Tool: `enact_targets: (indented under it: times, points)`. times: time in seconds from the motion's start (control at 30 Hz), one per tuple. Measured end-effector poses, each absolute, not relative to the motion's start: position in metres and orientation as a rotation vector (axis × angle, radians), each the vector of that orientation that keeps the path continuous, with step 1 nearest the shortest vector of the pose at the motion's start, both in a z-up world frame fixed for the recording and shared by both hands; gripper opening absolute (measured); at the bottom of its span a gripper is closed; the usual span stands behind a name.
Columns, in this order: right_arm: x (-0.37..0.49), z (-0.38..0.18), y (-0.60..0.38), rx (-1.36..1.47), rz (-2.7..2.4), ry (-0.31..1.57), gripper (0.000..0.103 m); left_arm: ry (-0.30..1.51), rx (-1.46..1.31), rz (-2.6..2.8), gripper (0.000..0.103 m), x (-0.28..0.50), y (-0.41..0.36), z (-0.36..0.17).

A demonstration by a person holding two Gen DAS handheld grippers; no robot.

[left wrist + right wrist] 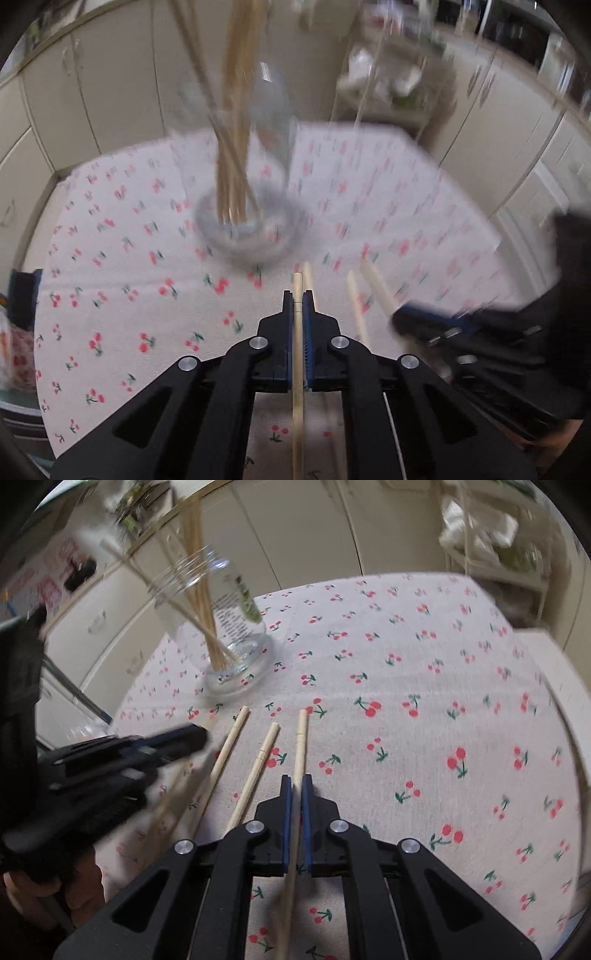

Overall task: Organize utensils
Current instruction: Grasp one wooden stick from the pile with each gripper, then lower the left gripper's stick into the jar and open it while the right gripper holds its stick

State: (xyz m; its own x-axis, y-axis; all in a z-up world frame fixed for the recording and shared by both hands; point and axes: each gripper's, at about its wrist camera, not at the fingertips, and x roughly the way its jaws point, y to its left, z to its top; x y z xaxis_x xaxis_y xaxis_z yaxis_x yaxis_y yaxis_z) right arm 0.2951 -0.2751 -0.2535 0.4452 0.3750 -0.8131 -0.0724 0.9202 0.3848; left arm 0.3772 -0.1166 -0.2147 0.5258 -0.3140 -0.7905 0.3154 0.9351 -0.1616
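Here, each gripper is clamping one wooden chopstick. In the left wrist view, the left gripper (pixel 297 295) is holding its jaws clenched on a chopstick (pixel 297 369) that is running lengthwise between the blue pads, its tip projecting just past the fingertips. In the right wrist view, the right gripper (pixel 296 779) is likewise grasping a chopstick (pixel 301 738), which is extending forward beyond the jaws and pointing toward the far edge of the table.

Two loose chopsticks (pixel 255 768) are lying on the cherry-print tablecloth (pixel 424 701) just left of the right gripper's held stick, roughly parallel to it and apart from one another. The left gripper is showing as a dark blurred shape at the left of that view, near these sticks.

A clear glass jar (pixel 229 627) is standing upright beyond the loose chopsticks, toward the far left corner of the table, and is containing a bundle of chopsticks (pixel 207 620) leaning out of its mouth. In the left wrist view the jar (pixel 255 221) is sitting directly ahead of the jaws, heavily blurred.

The cloth to the right of the jar and of the right gripper is lying bare up to the table's right and far edges. Cream cabinets (pixel 295 531) are standing beyond the far edge, and a white rack (pixel 491 546) is standing past the far right corner.
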Motion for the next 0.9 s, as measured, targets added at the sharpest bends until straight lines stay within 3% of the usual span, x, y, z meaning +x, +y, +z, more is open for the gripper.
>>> enact_targets:
  times: [0.23,0.4,0.9]
  points:
    - [0.295,-0.256,-0.279,0.408,0.293,1.088,0.006,0.511,-0.201,-0.351,0.005,0.368,-0.07,-0.118]
    - [0.295,-0.256,-0.279,0.425,0.29,1.079,0.006,0.309,-0.296,-0.299,0.005,0.384,-0.061,-0.075]
    - [0.297,-0.258,-0.282,0.438,0.299,1.074,0.006,-0.007,-0.287,-0.057,0.005,0.437,-0.092,-0.049]
